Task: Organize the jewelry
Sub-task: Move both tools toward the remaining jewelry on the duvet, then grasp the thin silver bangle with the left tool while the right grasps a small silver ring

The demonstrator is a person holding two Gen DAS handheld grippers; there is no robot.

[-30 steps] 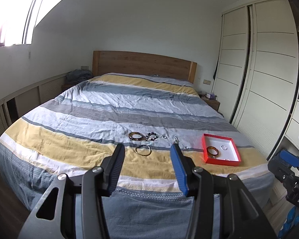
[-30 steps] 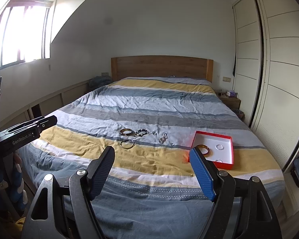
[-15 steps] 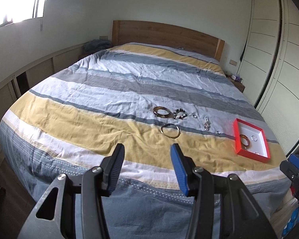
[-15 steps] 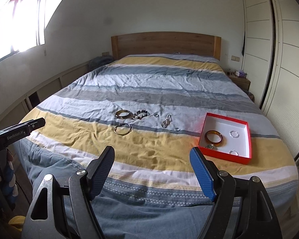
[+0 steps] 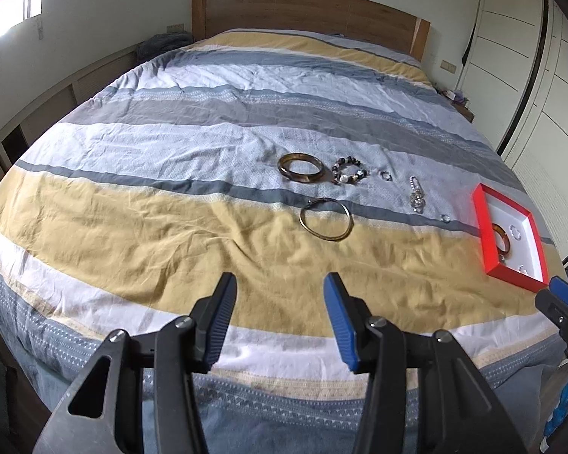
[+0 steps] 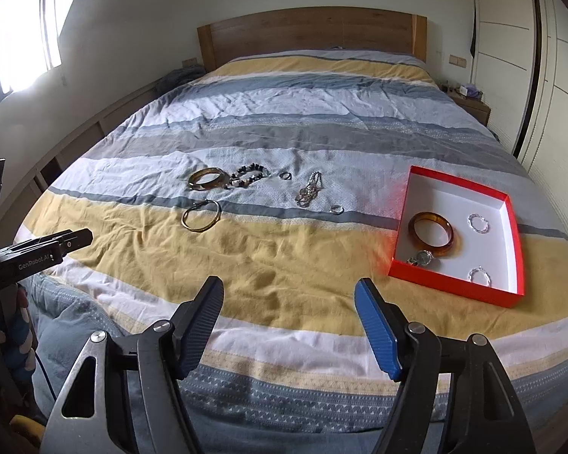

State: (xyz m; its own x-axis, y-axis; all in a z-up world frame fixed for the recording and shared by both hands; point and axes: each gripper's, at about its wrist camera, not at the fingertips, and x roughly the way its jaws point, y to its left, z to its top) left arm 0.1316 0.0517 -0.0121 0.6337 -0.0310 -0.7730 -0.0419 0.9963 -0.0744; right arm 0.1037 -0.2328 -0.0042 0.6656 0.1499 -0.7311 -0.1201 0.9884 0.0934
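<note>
Loose jewelry lies on the striped bedspread: a brown bangle (image 5: 302,167) (image 6: 206,179), a beaded bracelet (image 5: 349,171) (image 6: 248,176), a thin gold hoop (image 5: 325,219) (image 6: 201,215), a silver chain (image 5: 416,193) (image 6: 309,189) and two small rings (image 5: 385,176) (image 6: 337,209). A red box (image 5: 486,234) (image 6: 450,287) with a white inside holds an amber bangle (image 6: 433,233), a watch and two small silver pieces. My left gripper (image 5: 280,291) is open and empty above the bed's near edge. My right gripper (image 6: 288,295) is open and empty, left of the box.
The bed (image 6: 284,257) has a wooden headboard (image 6: 310,34). White wardrobe doors (image 6: 549,56) run along the right wall. A nightstand (image 6: 469,102) stands at the far right. Low cabinets line the left wall under a window (image 6: 19,49).
Both grippers have moved forward and tilted down over the bed, so the jewelry and red box appear closer. Both stay open and empty.
</note>
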